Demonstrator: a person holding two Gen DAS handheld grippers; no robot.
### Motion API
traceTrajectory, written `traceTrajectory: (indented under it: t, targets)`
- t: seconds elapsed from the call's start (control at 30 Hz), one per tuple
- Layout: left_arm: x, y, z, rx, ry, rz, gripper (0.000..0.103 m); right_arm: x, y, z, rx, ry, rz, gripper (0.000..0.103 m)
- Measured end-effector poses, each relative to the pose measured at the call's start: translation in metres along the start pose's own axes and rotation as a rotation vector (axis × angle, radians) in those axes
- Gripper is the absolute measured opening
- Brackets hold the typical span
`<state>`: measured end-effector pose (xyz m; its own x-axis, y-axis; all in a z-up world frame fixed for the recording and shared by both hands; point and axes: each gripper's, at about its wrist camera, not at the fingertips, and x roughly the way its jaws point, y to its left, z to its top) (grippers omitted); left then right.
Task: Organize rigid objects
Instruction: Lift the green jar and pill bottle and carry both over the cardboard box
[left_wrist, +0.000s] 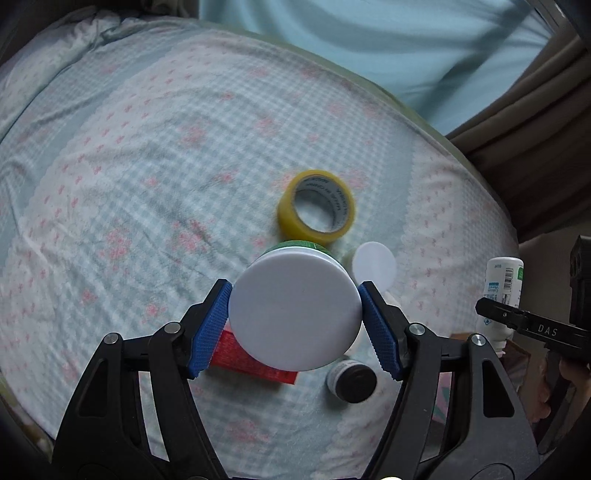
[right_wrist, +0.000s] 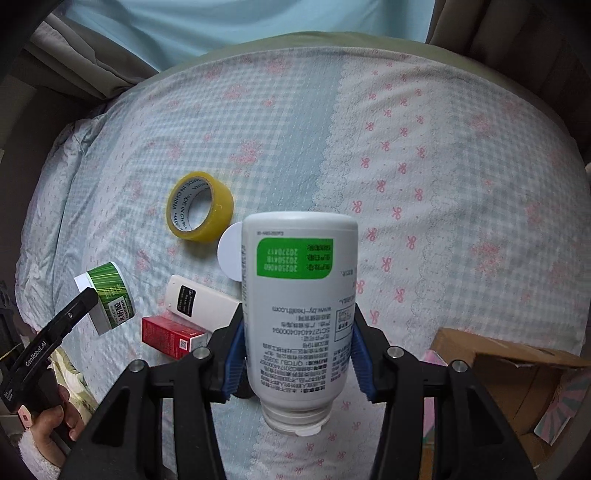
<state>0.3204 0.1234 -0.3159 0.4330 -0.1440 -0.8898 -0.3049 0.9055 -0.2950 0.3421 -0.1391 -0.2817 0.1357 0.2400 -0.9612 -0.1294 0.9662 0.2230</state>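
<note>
Left gripper (left_wrist: 295, 325) clamps a green-labelled jar (left_wrist: 295, 314); right gripper (right_wrist: 295, 354) clamps an inverted white supplement bottle (right_wrist: 299, 314). Beyond them on the bedspread (right_wrist: 443, 147), tape roll (right_wrist: 199, 206), red box (right_wrist: 171, 336) and remote (right_wrist: 199, 302) await sorting.

A checked bedsheet (right_wrist: 295, 122) carries tape (right_wrist: 199, 206), a white disc (right_wrist: 228, 254), a remote (right_wrist: 199, 302) and a red box (right_wrist: 171, 334), all left of the right tongs.

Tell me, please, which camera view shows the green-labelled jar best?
The right wrist view: the green-labelled jar shows its striped label side-on, in the left gripper. The left wrist view shows mainly its white round end.
</note>
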Motion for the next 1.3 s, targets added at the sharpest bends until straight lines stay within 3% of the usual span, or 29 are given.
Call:
traceTrajectory:
  t: [0.33, 0.63, 0.93, 1.1, 1.3]
  targets:
    - [-0.08, -0.127, -0.022, 0.22, -0.01, -0.125, 0.067, -0.114, -0.054, -0.068, 0.108, -0.108, -0.009, 0.046]
    - [-0.096, -0.252, -0.084, 0.347, 0.043, -0.245, 0.067, -0.175, -0.147, -0.137, 0.224, -0.155, -0.074, 0.046]
    - [-0.053, -0.346, -0.159, 0.406, 0.154, -0.299, 0.067, -0.169, -0.247, -0.198, 0.358, -0.112, -0.083, 0.046]
    - [-0.006, -0.379, -0.189, 0.444, 0.217, -0.277, 0.067, -0.14, -0.29, -0.21, 0.385, -0.087, -0.071, 0.046]
    - [0.064, -0.409, -0.209, 0.513, 0.281, -0.219, 0.067, -0.091, -0.321, -0.201, 0.368, -0.065, -0.065, 0.046]
